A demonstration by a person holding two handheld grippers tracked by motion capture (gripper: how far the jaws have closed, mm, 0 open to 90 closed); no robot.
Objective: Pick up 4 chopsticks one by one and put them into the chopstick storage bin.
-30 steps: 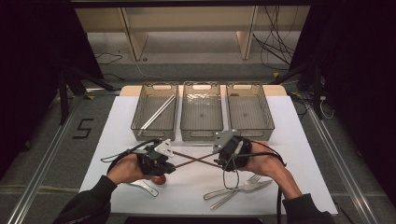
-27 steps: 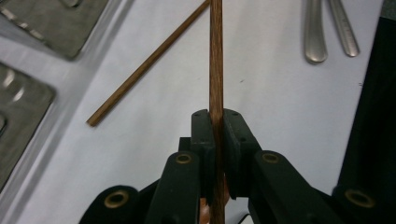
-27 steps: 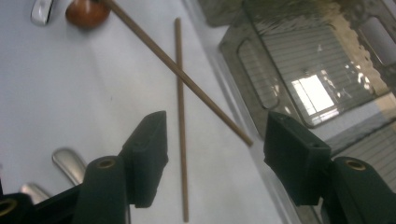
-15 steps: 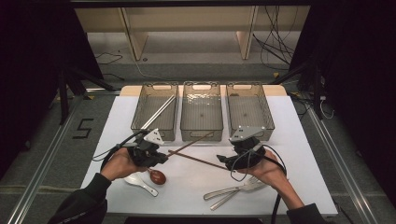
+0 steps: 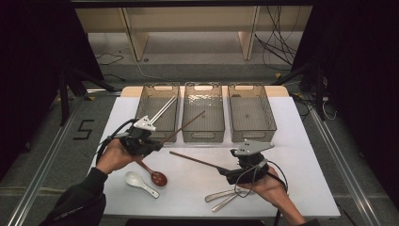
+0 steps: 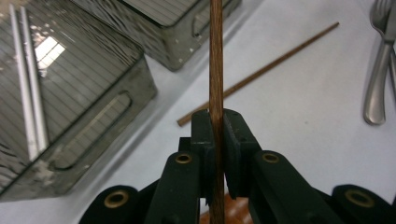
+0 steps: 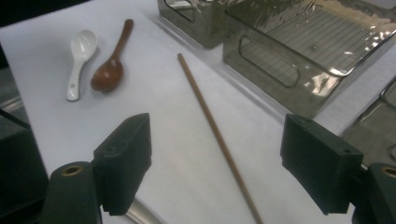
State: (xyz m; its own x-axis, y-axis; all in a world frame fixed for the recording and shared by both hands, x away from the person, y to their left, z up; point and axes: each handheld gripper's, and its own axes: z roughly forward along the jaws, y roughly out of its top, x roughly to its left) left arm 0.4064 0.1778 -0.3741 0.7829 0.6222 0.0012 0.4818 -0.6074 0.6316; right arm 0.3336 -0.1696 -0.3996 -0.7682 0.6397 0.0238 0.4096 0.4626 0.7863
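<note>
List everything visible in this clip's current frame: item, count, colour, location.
Bins: three, smoky clear, in a row at the table's far side.
Pale chopsticks: two, whitish, in the leftmost bin.
Held chopstick: one, brown, in the left gripper, pointing toward the middle bin.
Loose chopstick: one, brown, lying on the table.
Wooden spoon: one, reddish brown, near left.
Ceramic spoon: one, white, beside it.
Metal cutlery: silver, near right; count unclear.
Table: one, white.
Left gripper: black, shut on the held chopstick.
Right gripper: black, jaws just opened.

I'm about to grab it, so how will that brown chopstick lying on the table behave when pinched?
The loose chopstick looks stiff and light. Being thin and round, it may roll on the smooth table. Lying flat, it could slip from the right gripper.
</note>
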